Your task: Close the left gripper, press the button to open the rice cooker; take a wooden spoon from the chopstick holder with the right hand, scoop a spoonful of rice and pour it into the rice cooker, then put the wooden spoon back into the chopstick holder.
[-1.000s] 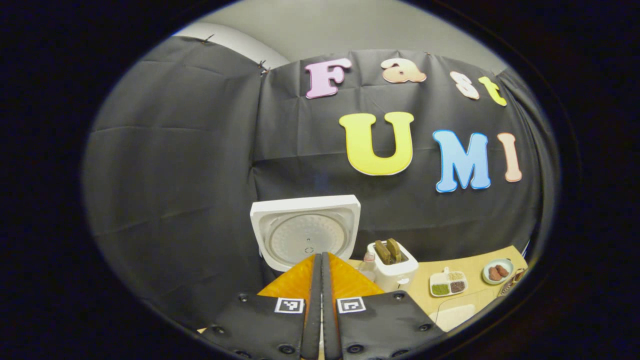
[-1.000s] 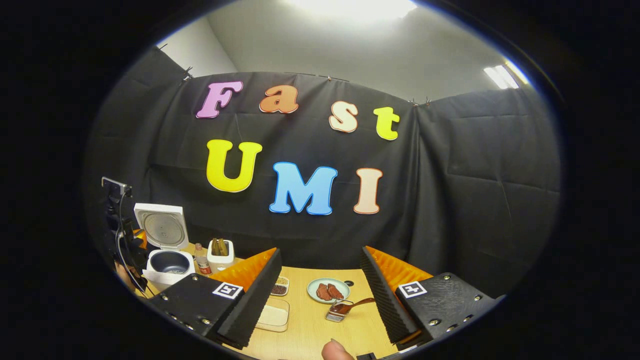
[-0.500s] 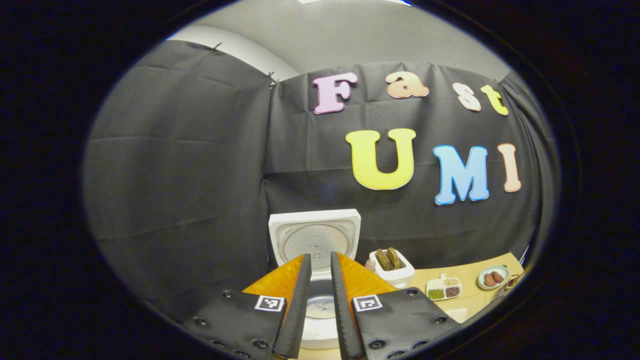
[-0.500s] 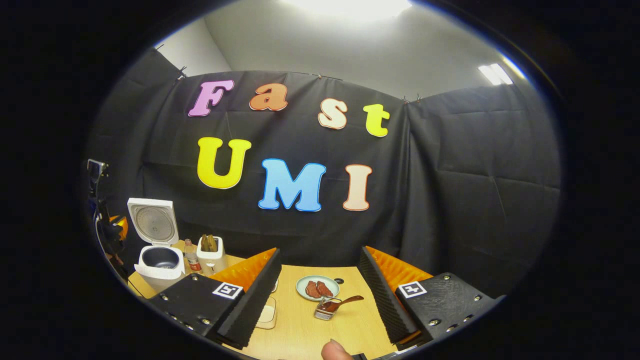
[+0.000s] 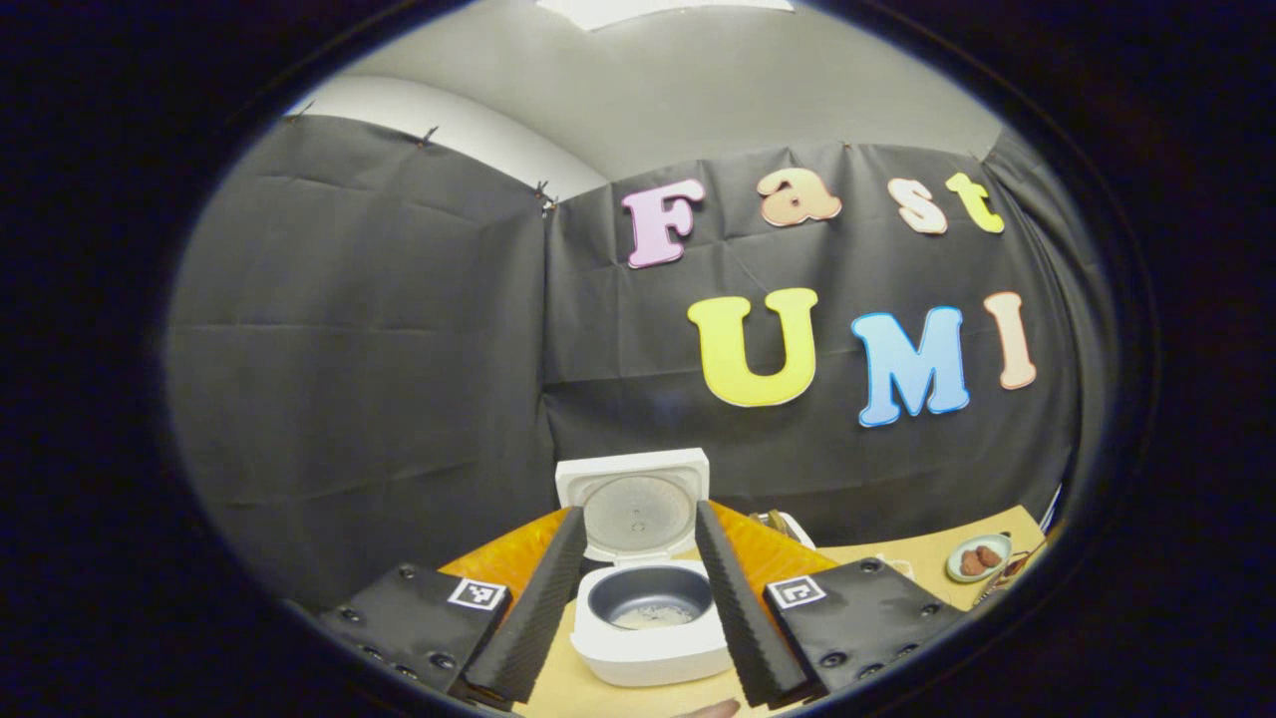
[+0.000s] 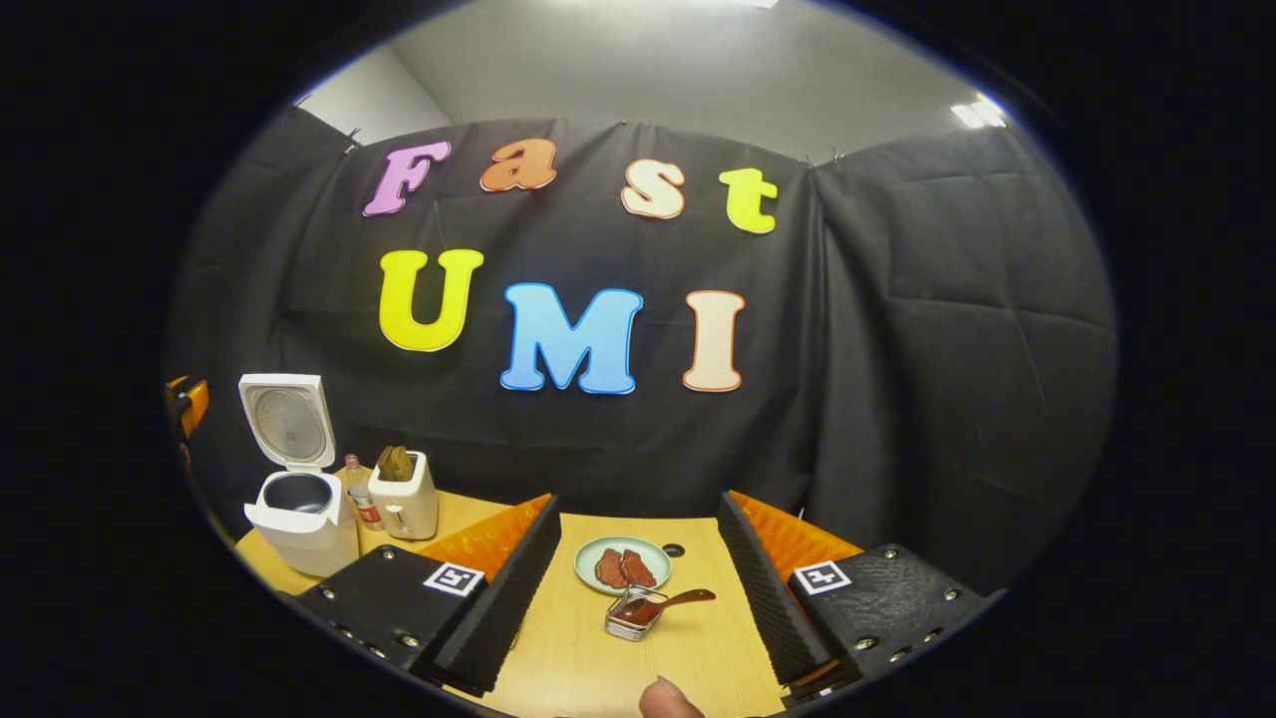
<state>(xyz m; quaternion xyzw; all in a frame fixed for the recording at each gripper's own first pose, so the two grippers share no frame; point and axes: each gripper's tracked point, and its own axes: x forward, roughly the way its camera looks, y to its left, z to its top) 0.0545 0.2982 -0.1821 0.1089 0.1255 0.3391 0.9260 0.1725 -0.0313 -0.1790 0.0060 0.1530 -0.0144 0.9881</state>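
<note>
Rice cooker (image 5: 650,618) stands open on the wooden table (image 6: 588,668), its lid (image 5: 635,504) raised upright against the booth wall.

In the left gripper view, the left gripper (image 5: 638,588) hangs spread before the cooker, fingers framing the inner pot (image 5: 650,599), which seems to hold a little rice. In the right gripper view, the right gripper (image 6: 638,588) is also spread, empty, above a small wire holder (image 6: 630,618) with the wooden spoon (image 6: 670,602) lying in it, just beside a plate (image 6: 590,550). The cooker (image 6: 294,509) sits at the far left.
</note>
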